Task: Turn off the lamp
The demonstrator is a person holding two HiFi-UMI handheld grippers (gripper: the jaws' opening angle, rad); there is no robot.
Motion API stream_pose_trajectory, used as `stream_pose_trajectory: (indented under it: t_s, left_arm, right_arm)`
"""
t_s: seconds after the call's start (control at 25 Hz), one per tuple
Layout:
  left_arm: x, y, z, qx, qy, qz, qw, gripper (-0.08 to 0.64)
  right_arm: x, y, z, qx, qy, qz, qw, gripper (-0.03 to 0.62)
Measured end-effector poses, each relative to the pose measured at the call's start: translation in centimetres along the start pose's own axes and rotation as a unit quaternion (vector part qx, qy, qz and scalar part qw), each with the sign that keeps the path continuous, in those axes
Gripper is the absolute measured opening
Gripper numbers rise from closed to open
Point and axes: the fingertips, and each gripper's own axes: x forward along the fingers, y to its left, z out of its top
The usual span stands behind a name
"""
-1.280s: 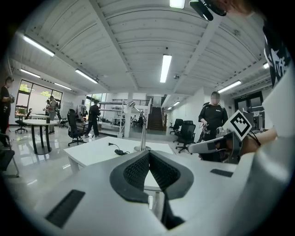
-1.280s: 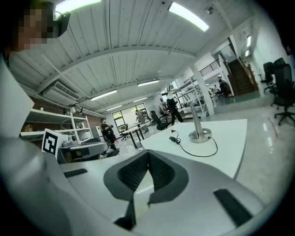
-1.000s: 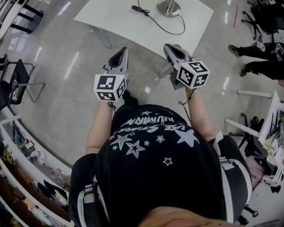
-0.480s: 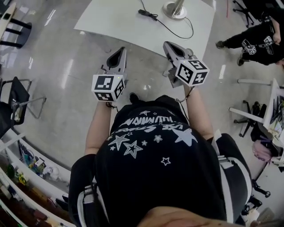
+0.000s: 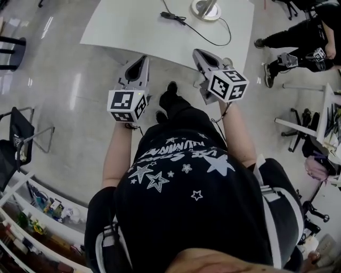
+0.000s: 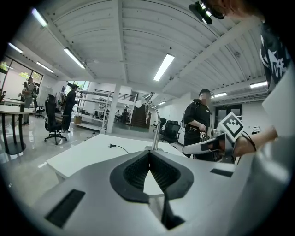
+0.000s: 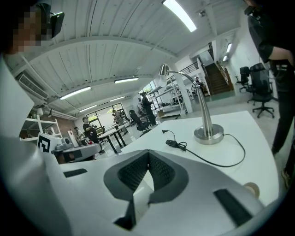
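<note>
A silver gooseneck lamp stands at the far side of the white table (image 5: 133, 32); only its round base (image 5: 204, 9) shows in the head view. Its black cord runs left to an inline switch (image 5: 169, 16). The right gripper view shows the base (image 7: 209, 133), the lamp head (image 7: 163, 70) and the switch (image 7: 174, 144). In the left gripper view the stem (image 6: 156, 133) rises behind the jaws. My left gripper (image 5: 144, 57) and right gripper (image 5: 196, 51) hover at the table's near edge, side by side. Both are shut with nothing in them.
Two people in black stand on the floor to the right (image 5: 298, 37). Black chairs (image 5: 16, 133) are at the left, and cluttered shelves (image 5: 37, 208) at the lower left. A small tape roll (image 7: 251, 188) lies on the table near my right gripper.
The table and lamp have come closer in the head view. Both grippers now reach its near edge. A black shoe has stepped forward between them.
</note>
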Motion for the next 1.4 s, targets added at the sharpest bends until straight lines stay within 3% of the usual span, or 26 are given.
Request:
stream_pose_trajectory:
  t_s: [0.16, 0.52, 0.64, 0.84, 1.16, 1.28, 1.4]
  left_arm:
    - [2.1, 0.6, 0.9, 0.015, -0.004, -0.022, 0.9996, 0.009]
    - [9.9, 4.6, 1.7, 0.036, 0.035, -0.035, 0.9981, 0.009]
    - [12.3, 4.9, 1.0, 0.073, 0.055, -0.047, 0.9948, 0.009]
    - [15.4, 5.8, 0.1, 0.096, 0.079, -0.052, 0.9909, 0.009]
    - [19.3, 6.7, -0.6, 0.130, 0.112, -0.062, 0.9833, 0.009]
    - [20.1, 7.2, -1.3, 0.167, 0.130, -0.064, 0.9752, 0.011]
    - [20.8, 7.8, -2.0, 0.167, 0.138, -0.077, 0.9732, 0.011]
  right_arm:
    - [3.1, -1.0, 1.3, 0.004, 0.002, 0.010, 1.000, 0.005]
    - [9.1, -5.7, 6.3, 0.016, -0.012, 0.010, 1.000, 0.005]
    - [10.2, -7.6, 6.2, 0.031, -0.010, 0.008, 0.999, 0.005]
    - [11.5, -10.0, 6.8, 0.042, -0.013, 0.010, 0.999, 0.005]
    - [12.9, -10.6, 8.3, 0.036, -0.012, 0.024, 0.999, 0.005]
    - [12.9, -10.6, 8.0, 0.044, -0.013, 0.013, 0.999, 0.005]
    - [13.1, -10.7, 7.6, 0.052, -0.016, -0.001, 0.998, 0.005]
